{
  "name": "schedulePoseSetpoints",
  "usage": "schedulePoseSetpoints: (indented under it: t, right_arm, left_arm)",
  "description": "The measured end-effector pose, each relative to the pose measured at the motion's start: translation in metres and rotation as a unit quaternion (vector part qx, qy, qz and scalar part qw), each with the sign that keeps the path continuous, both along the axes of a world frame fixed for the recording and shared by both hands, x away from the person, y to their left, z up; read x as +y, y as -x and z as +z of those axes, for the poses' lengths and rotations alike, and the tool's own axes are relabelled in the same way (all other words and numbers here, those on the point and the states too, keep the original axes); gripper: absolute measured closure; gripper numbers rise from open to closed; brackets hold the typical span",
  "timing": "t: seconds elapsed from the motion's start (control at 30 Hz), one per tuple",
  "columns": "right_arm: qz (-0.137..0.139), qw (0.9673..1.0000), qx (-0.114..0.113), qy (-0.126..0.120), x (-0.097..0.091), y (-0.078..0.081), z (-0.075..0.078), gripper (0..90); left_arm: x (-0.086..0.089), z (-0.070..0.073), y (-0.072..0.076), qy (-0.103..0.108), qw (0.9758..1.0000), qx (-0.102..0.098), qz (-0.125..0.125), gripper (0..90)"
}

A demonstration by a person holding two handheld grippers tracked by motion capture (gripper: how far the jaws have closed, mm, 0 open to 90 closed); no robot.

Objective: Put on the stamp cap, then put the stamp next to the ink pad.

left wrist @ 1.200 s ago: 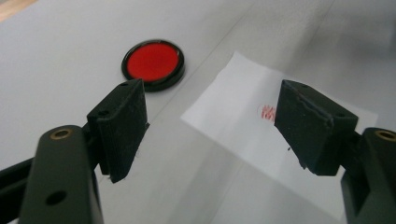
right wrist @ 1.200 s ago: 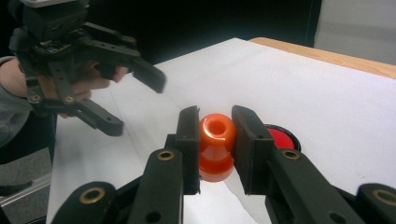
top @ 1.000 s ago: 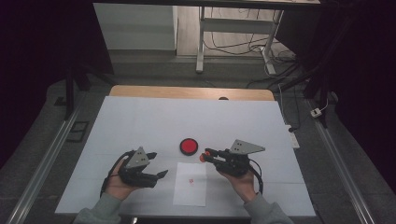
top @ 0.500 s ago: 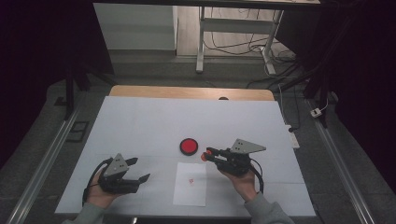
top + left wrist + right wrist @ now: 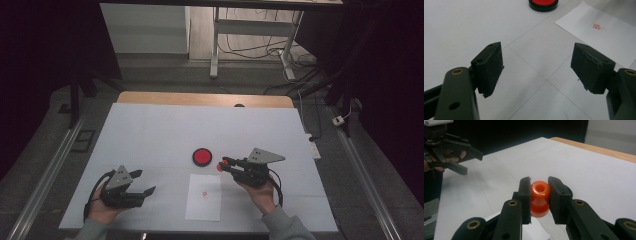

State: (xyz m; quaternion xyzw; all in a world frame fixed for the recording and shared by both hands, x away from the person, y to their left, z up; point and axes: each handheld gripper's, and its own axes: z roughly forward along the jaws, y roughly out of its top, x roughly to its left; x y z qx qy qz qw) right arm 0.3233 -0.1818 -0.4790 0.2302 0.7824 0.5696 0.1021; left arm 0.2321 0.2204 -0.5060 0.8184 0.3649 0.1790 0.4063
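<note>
Near the worktop's front edge: stamp gripped, paper freed.

Right gripper (image 5: 223, 164) is clamped on the orange stamp (image 5: 539, 197), held just above the table between the red ink pad (image 5: 202, 156) and the white sheet (image 5: 203, 197). I see a red mark (image 5: 597, 26) already on the sheet. Since a second ago my left gripper (image 5: 145, 183) has pulled away from the sheet's left side toward the front-left corner, jaws wide apart and empty. I read that as the stamping done; the stamp likely needs setting down next.
</note>
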Motion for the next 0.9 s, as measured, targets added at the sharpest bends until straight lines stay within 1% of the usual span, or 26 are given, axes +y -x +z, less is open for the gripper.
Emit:
schedulePoseSetpoints:
  t: [0.13, 0.33, 0.4, 0.57, 0.7, 0.8, 0.9]
  right_arm:
    - [-0.008, 1.0, 0.001, 0.003, -0.001, -0.005, -0.001, 73.3]
    - [-0.026, 0.9995, 0.004, 0.016, 0.0, -0.018, -0.006, 73.3]
    - [-0.032, 0.9992, 0.004, 0.025, 0.001, -0.022, -0.008, 73.3]
    - [-0.04, 0.9985, 0.006, 0.036, 0.007, -0.032, -0.012, 73.3]
    - [-0.049, 0.9977, 0.012, 0.045, 0.01, -0.04, -0.018, 73.2]
    - [-0.052, 0.997, 0.024, 0.052, 0.014, -0.047, -0.024, 73.2]
    - [-0.054, 0.9955, 0.036, 0.07, 0.016, -0.052, -0.032, 73.2]
  left_arm:
    - [0.0, 0.0, -0.001, 0.0, 1.0, -0.001, 0.0, 26.1]
    - [-0.001, -0.001, -0.001, -0.002, 1.0, 0.002, 0.0, 26.1]
    - [-0.001, -0.001, -0.001, -0.002, 1.0, 0.003, -0.001, 26.1]
    - [-0.002, -0.001, -0.001, -0.003, 1.0, 0.005, -0.002, 26.1]
    - [-0.002, -0.001, -0.001, -0.003, 1.0, 0.007, -0.003, 26.0]
    - [-0.001, -0.002, -0.002, -0.004, 1.0, 0.007, -0.002, 25.9]
    - [-0.001, -0.002, -0.002, -0.004, 1.0, 0.007, -0.001, 25.9]
